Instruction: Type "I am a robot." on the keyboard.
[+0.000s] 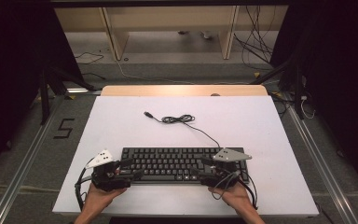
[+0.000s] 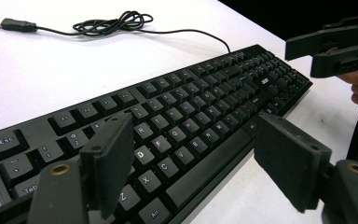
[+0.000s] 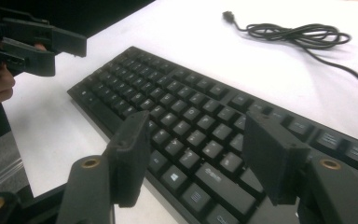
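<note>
Broadly spread across the middle of the high view: white table top (image 1: 121,126), wide bare room in its upper half, narrower bare strips at left and right, a thin strip along the lower edge. Lying in the lower centre, parallel to that near edge and set back a little from it: black keyboard (image 1: 177,163), flat, keys up. Running from its upper right corner toward upper centre: thin cable (image 1: 200,130), bunched into a loose coil (image 1: 178,119), ending in a USB plug (image 1: 147,114) on bare board, well apart from the keys.

Entering from the bottom edge, lower left: left hand (image 1: 98,196), forearm angled inward, carrying the left gripper (image 2: 191,163); jaws spread wide, nothing between the pads, poised over the keyboard's left end and front edge. Mirrored at lower right: right hand (image 1: 230,193) with the right gripper (image 3: 198,158); jaws likewise parted, gripping nothing, hanging above the keys near the right end. Open table beside each end of the keyboard, outside both hands.
</note>
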Available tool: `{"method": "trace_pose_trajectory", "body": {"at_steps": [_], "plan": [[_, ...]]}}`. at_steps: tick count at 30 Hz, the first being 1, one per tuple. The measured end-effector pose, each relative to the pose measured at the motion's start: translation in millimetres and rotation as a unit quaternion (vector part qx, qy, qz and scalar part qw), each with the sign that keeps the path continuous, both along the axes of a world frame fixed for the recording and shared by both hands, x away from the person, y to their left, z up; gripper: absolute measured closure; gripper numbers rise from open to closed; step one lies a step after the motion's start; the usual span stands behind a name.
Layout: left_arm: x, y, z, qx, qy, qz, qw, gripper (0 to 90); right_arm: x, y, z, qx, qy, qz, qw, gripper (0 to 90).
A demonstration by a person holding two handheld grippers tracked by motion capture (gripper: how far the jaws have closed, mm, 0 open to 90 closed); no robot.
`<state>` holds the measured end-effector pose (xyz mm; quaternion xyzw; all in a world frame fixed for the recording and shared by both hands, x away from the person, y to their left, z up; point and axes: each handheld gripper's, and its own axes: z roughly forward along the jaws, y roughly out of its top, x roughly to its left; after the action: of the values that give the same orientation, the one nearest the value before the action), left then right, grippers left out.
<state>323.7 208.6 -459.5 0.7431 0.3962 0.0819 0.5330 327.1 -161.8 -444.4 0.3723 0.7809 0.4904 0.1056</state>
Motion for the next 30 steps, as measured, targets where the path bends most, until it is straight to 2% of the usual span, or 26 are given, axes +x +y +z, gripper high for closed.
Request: {"method": "trace_pose_trajectory", "body": {"at_steps": [4,11,17,30], "plan": [[-0.1,0.0,0.1,0.000,0.000,0.000,1.0000,28.2,-4.1,-9.2,1.5,0.007,-0.007,-0.011,0.9999,41.7],[-0.3,0.1,0.3,0.000,0.000,-0.002,1.0000,28.2,-12.4,-25.7,1.1,0.004,-0.023,-0.023,0.9994,40.9],[-0.7,-0.1,0.8,-0.001,-0.002,-0.002,1.0000,28.1,-21.2,-38.9,0.7,0.014,-0.027,-0.036,0.9989,39.5],[-1.4,1.0,2.4,-0.005,-0.007,-0.005,1.0000,27.7,-27.6,-46.9,0.1,0.019,-0.033,-0.043,0.9984,35.5]]}}
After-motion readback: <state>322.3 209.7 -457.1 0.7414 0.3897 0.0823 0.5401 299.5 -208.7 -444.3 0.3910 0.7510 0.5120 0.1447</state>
